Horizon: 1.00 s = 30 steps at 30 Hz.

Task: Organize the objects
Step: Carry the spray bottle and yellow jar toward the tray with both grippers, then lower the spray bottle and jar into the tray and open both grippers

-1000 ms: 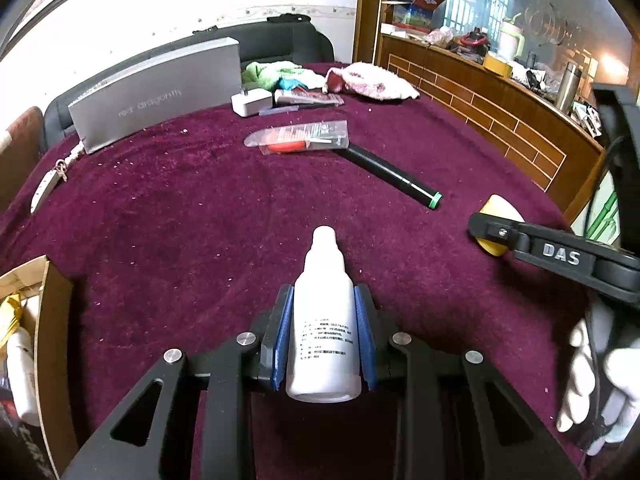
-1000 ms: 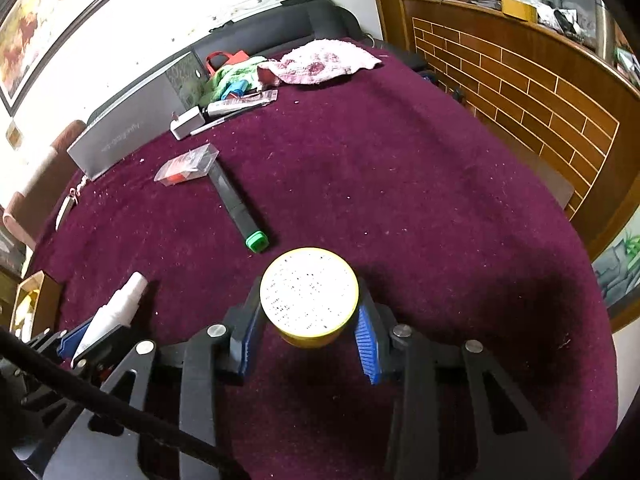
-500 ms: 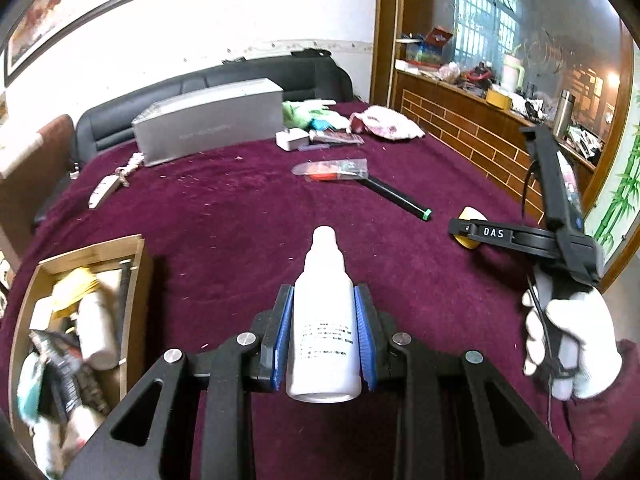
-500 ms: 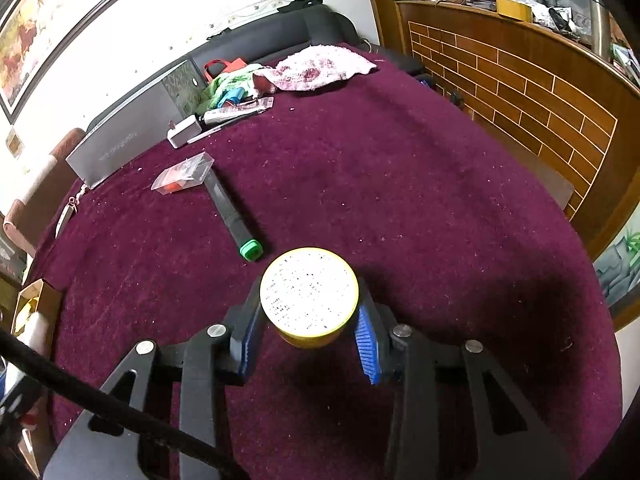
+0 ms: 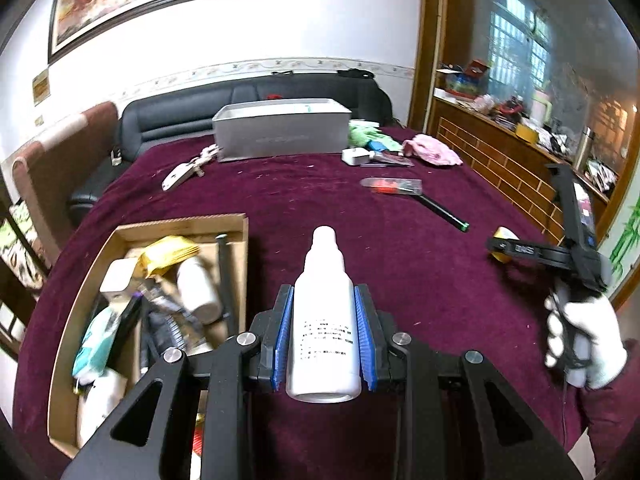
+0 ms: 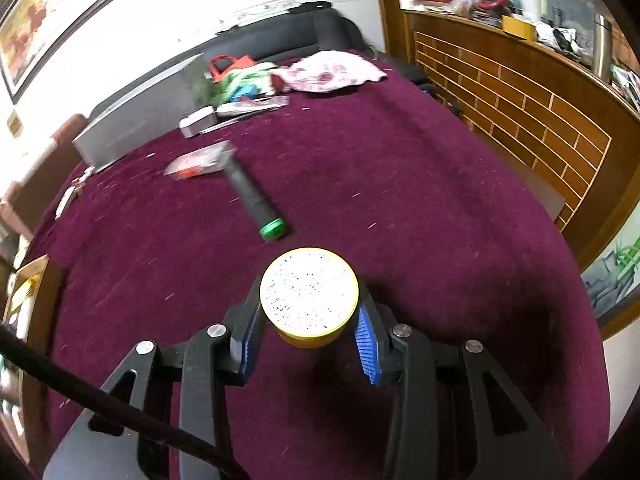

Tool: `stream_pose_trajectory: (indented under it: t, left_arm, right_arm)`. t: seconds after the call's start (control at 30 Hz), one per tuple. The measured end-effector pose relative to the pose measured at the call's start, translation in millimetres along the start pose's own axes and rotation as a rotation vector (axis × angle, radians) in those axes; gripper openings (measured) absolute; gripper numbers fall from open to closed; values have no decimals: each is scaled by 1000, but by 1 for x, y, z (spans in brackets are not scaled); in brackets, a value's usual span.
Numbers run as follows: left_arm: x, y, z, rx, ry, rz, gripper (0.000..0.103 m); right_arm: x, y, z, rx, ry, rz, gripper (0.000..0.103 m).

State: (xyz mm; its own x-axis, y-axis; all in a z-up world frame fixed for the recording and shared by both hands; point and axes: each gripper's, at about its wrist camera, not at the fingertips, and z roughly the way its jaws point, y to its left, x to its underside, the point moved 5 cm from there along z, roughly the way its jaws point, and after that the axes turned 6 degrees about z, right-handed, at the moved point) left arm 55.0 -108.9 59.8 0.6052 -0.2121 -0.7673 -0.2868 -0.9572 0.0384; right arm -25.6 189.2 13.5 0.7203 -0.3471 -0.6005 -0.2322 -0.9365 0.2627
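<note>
Your left gripper point(image 5: 324, 336) is pinching a white bottle point(image 5: 324, 320) by its body between the blue pads, nozzle pointing away from you, held above the purple tablecloth point(image 5: 320, 216) just right of the cardboard box point(image 5: 176, 226). Your right gripper point(image 6: 308, 320) is clamped on a round yellow tin point(image 6: 309, 294), its pale speckled lid facing the camera, over open cloth

Judging by the box, a good share of the tidying is done: it already holds a white jar, a yellow packet and several other items. These two pieces look next to go in. Left on the cloth are a black marker with a green cap point(image 6: 252, 196), a clear packet with something red inside point(image 6: 198, 164) touching its far end, a white charger point(image 5: 355, 156), a pink cloth point(image 5: 432, 152) and a grey case point(image 5: 280, 130) at the far edge

The left view shows the box contents and your gloved hand point(image 5: 580, 340) on the right tool; the right view catches only a sliver of the box at its left edge, but shows the tin's lid and the marker up close
</note>
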Motion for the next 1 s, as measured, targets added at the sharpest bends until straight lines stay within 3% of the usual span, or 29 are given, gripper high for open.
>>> stream_pose_trajectory:
  t: [0.4, 1.0]
  left_arm:
    - [28, 44, -12, -19, 3, -90, 25]
    - [78, 153, -32, -118, 5, -301, 25]
  right_arm:
    - [44, 109, -66, -164, 5, -207, 38]
    - [117, 255, -85, -345, 114, -453, 38]
